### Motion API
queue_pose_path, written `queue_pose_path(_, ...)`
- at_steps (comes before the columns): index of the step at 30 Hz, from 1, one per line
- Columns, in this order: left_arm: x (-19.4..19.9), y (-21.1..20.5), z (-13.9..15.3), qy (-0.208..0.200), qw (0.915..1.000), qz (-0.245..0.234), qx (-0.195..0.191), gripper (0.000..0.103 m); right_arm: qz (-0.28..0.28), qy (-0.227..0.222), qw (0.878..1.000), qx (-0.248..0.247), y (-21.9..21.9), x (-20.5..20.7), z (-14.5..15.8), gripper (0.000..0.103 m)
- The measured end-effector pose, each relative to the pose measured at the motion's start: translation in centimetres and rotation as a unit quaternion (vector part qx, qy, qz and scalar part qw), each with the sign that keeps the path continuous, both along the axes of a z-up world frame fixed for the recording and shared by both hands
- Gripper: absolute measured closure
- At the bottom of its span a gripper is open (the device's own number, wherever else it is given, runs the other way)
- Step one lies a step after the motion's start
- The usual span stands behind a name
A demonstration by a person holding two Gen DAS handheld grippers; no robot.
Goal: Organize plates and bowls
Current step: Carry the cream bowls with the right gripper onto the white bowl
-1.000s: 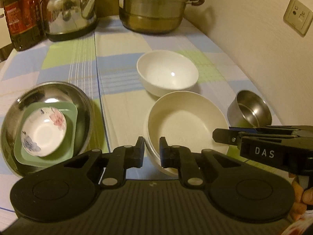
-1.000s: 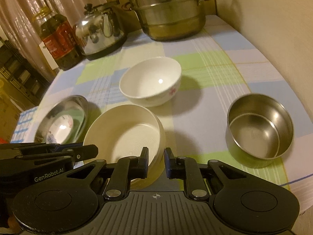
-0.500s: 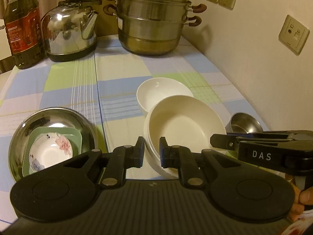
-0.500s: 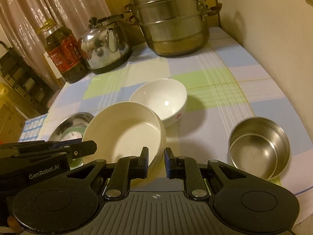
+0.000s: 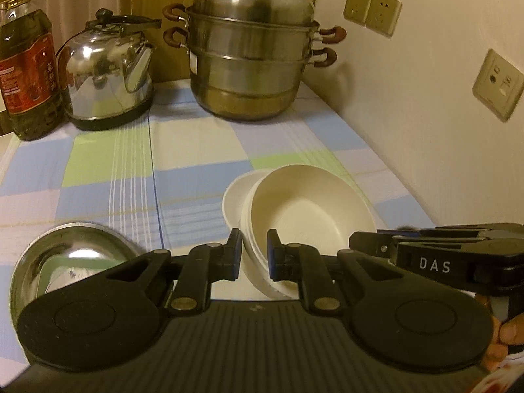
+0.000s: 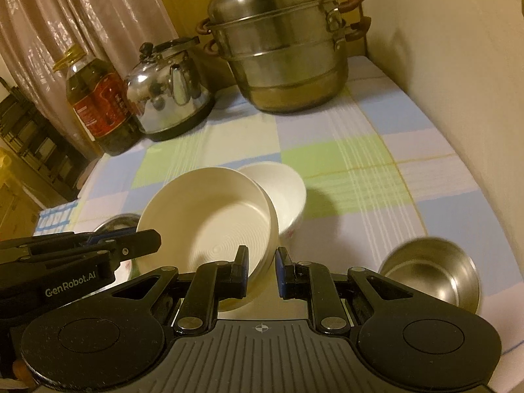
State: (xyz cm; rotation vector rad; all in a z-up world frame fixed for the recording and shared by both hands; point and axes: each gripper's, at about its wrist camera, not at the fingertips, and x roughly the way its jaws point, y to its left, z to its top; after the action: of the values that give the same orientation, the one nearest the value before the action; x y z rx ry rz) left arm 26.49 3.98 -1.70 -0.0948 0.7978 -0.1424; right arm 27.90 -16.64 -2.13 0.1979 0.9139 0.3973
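Observation:
A cream bowl (image 5: 304, 209) is held up off the table by both grippers. My left gripper (image 5: 254, 252) is shut on its near-left rim. My right gripper (image 6: 260, 273) is shut on the opposite rim of the cream bowl (image 6: 206, 216). A white bowl (image 6: 281, 180) stands on the checked cloth just behind it and shows partly in the left wrist view (image 5: 234, 196). A steel basin (image 5: 68, 245) at the left holds a green square plate (image 5: 59, 267) with a small flowered dish, mostly hidden. A small steel bowl (image 6: 432, 268) stands at the right.
At the back stand a steel steamer pot (image 5: 252, 62), a kettle (image 5: 104, 75) and an oil bottle (image 5: 26, 75). The wall (image 5: 425, 114) with sockets runs along the table's right edge. A checked cloth (image 5: 108, 177) covers the table.
Both grippers have lifted the cream bowl off the table and tilted it. It now hangs in front of the white bowl and hides most of it.

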Motion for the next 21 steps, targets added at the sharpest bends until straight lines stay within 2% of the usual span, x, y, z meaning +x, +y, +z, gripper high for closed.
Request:
queue_pose_path(12, 5.8, 0.8, -0.2, -0.001, 0.9999, 0.009, -0.014, 0.09, -0.003, 0.004, 1.0, -0.001, 0.4, 6.3, 0.3, 0.085)
queue_pose_path(21, 7.6, 1.2, -1.9, 0.018, 0.9995, 0.008, -0.023, 0.09, -0.008, 0.027, 1.0, -0.004, 0.7, 8.2, -1.3, 0.085)
